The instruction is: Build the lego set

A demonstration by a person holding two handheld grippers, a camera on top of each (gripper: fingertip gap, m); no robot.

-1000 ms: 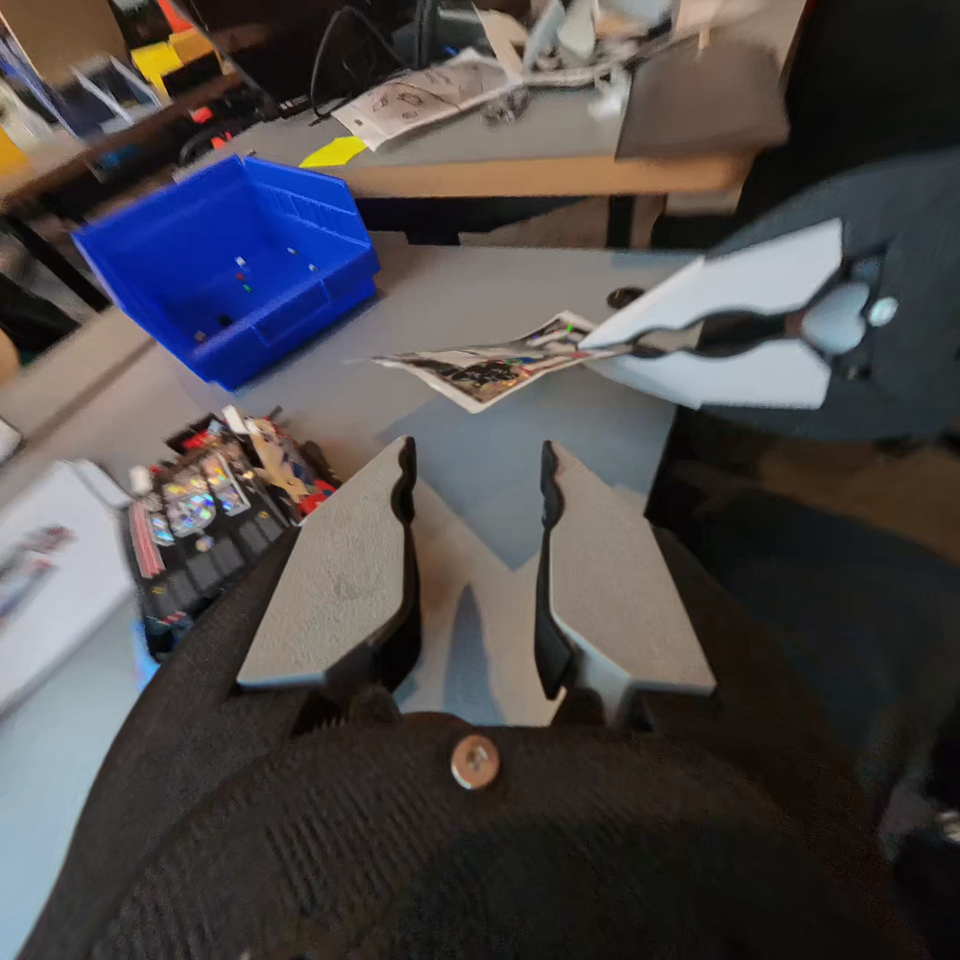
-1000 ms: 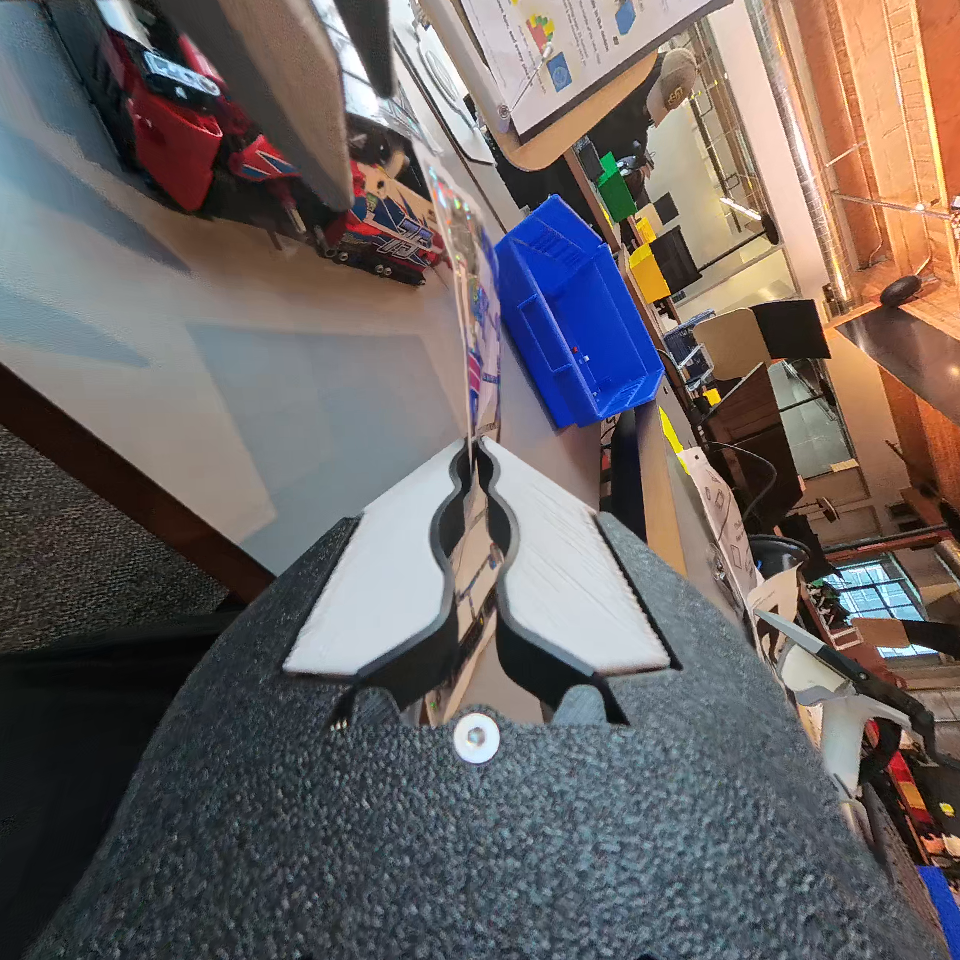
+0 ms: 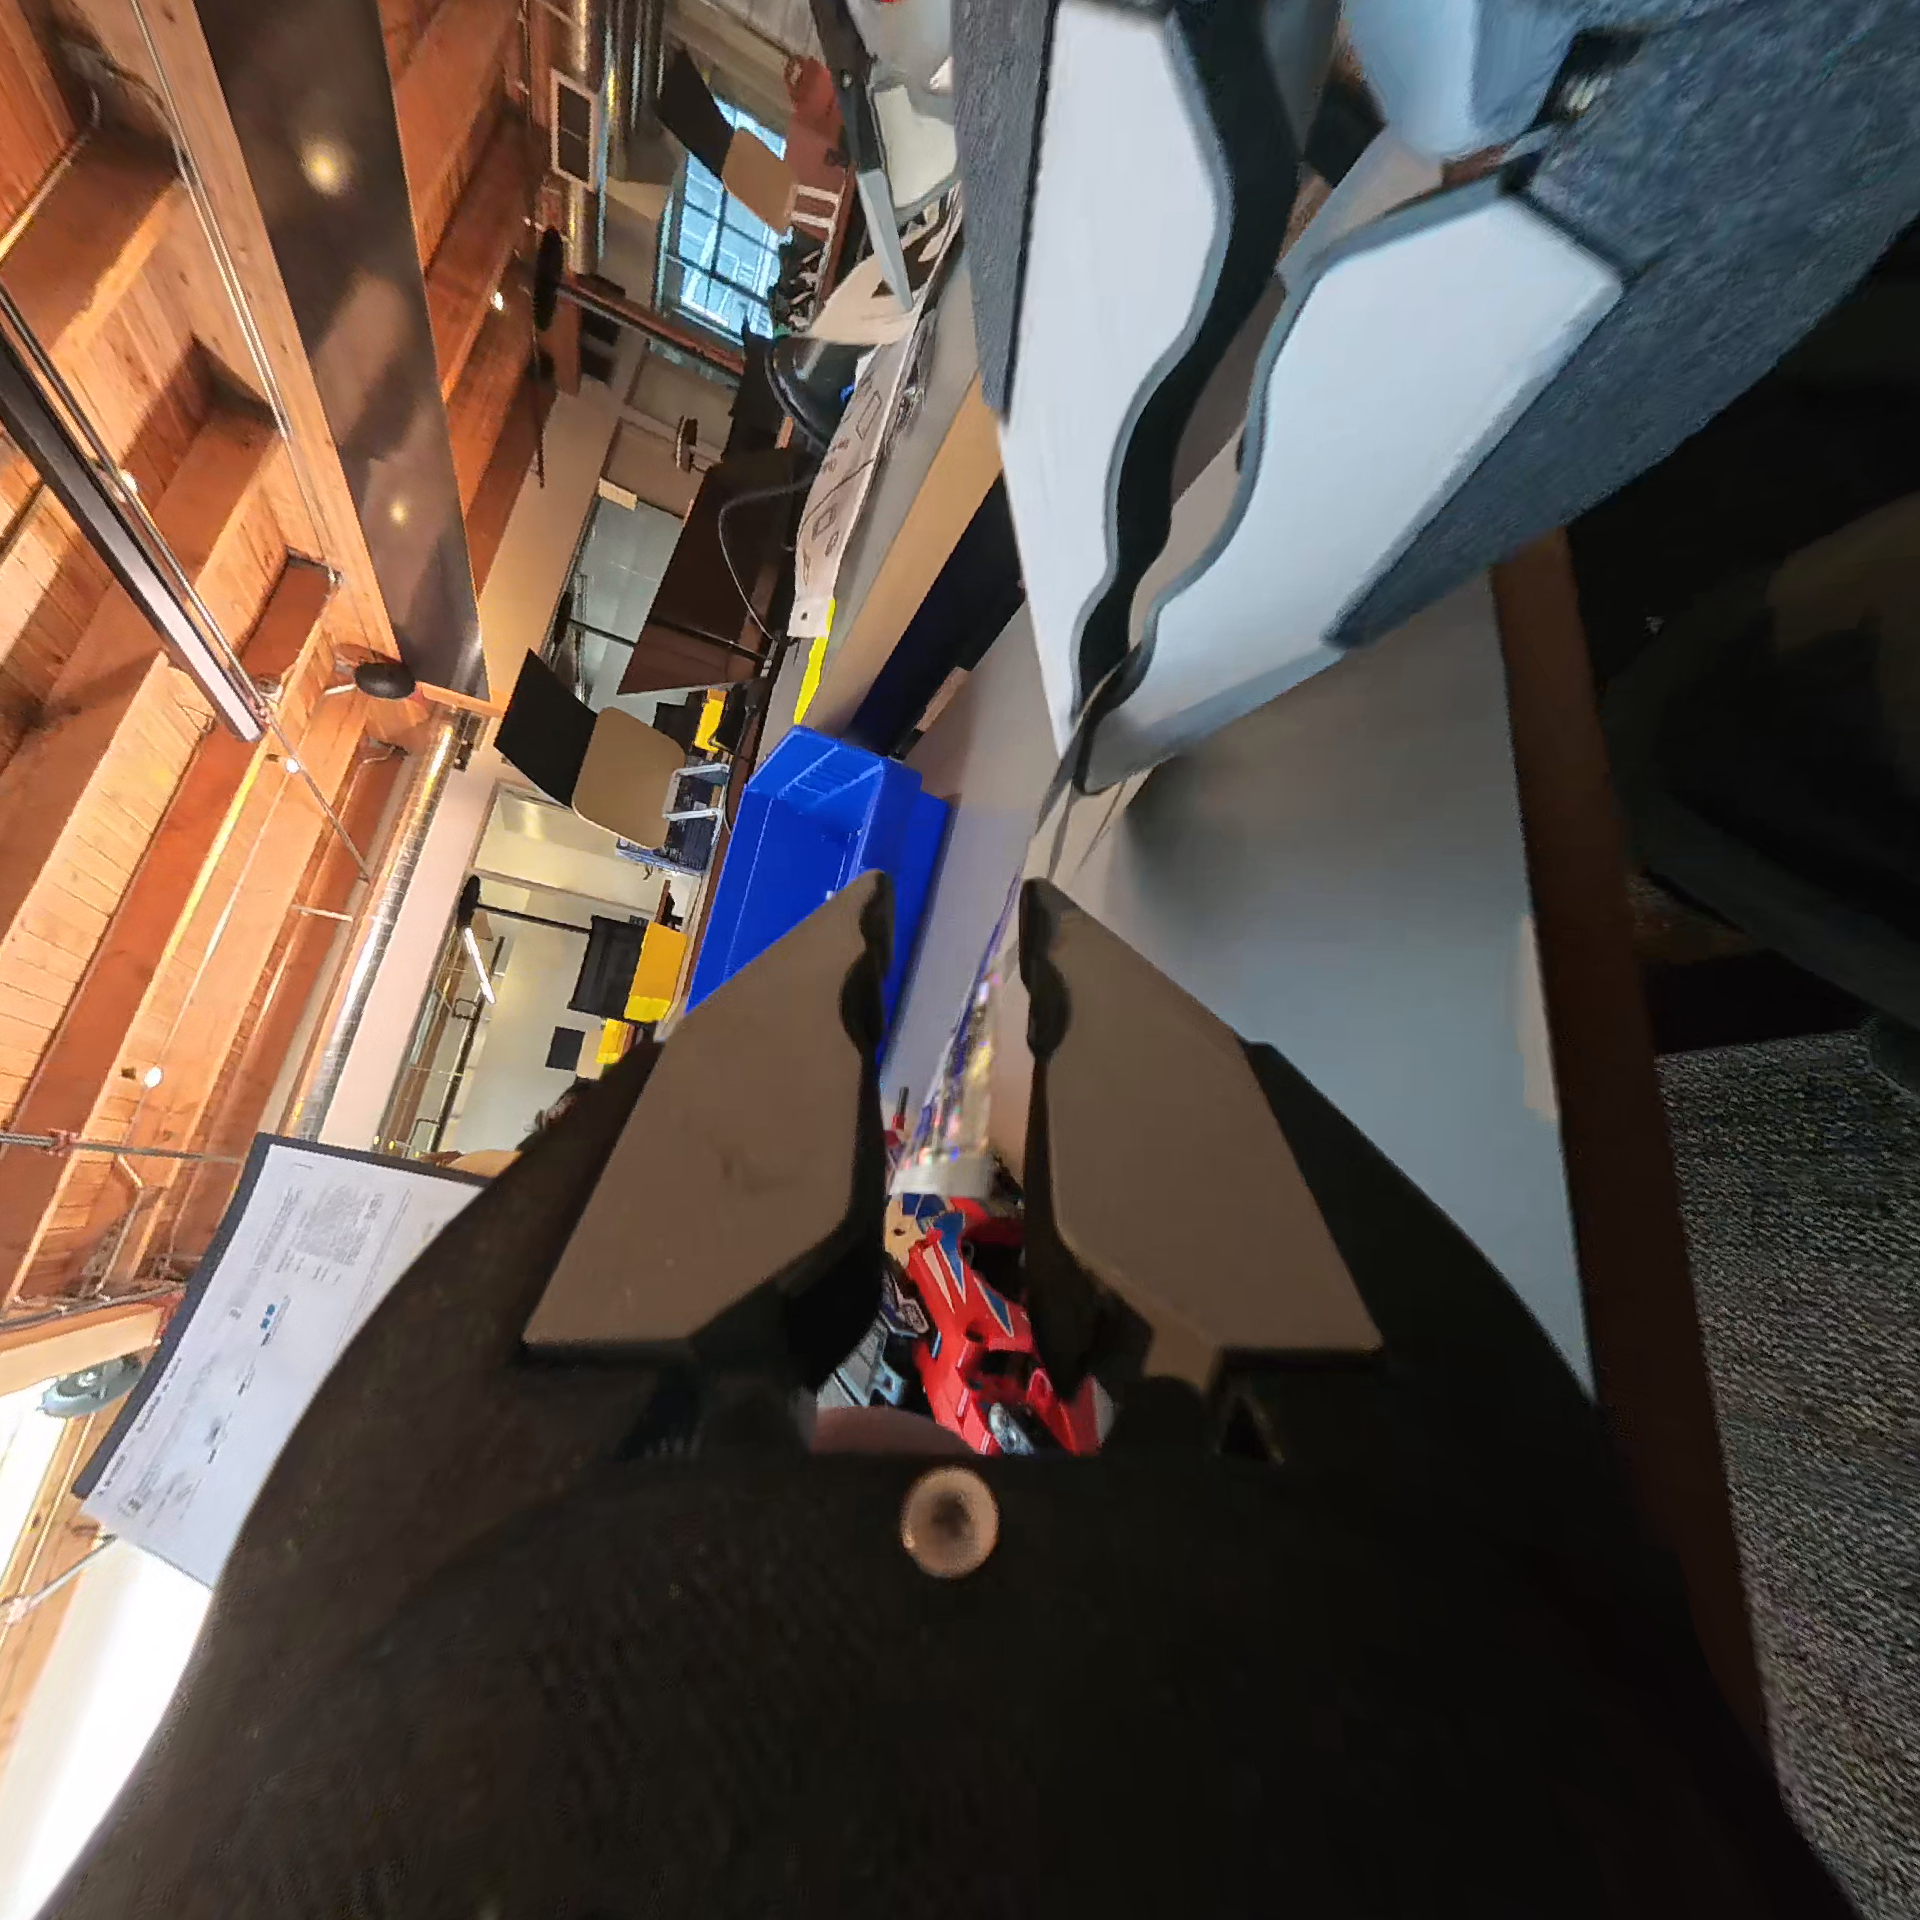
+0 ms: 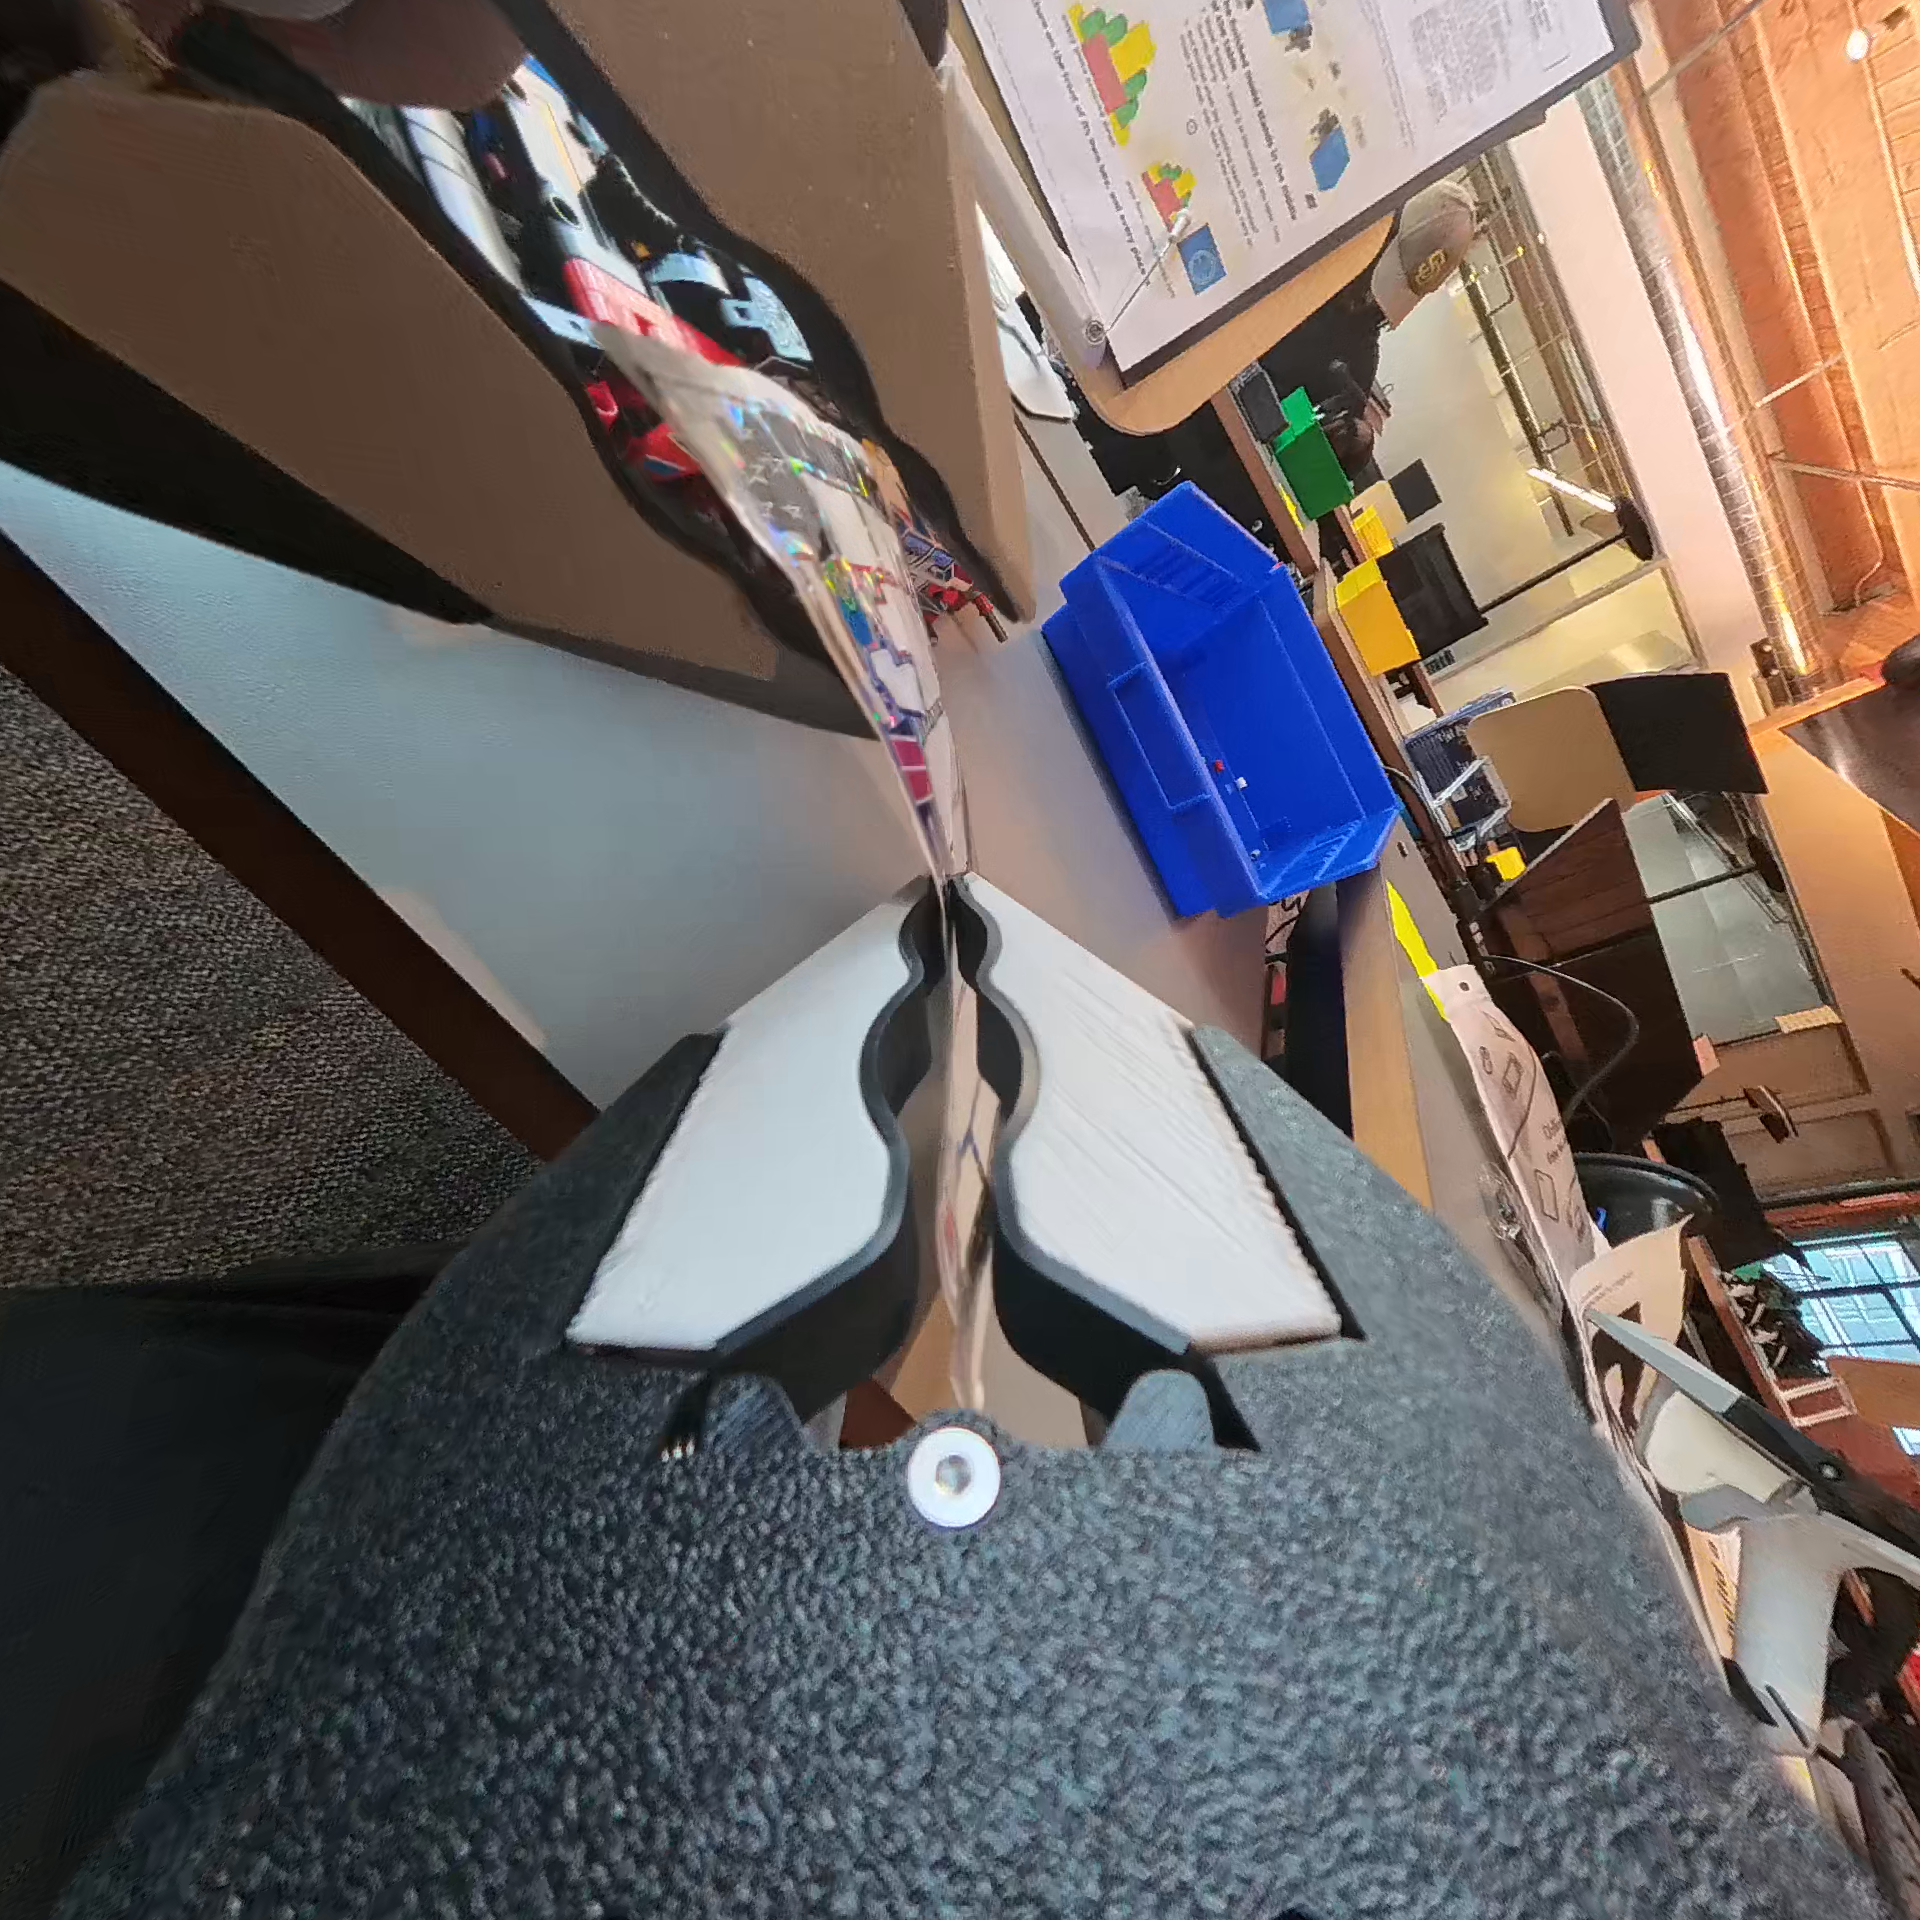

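Right gripper (image 4: 951, 894) fingers pinching sticker sheet (image 4: 831, 488) edge-on, left gripper (image 3: 951, 904) fingers apart around it

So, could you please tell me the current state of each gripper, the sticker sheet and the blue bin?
Right gripper: shut on the sticker sheet.
Left gripper: open, fingers either side of the sheet's far end, not yet pinching.
Sticker sheet: held off the table, edge-on, bent.
Blue bin: on the table, nearly empty, a few small pieces inside.
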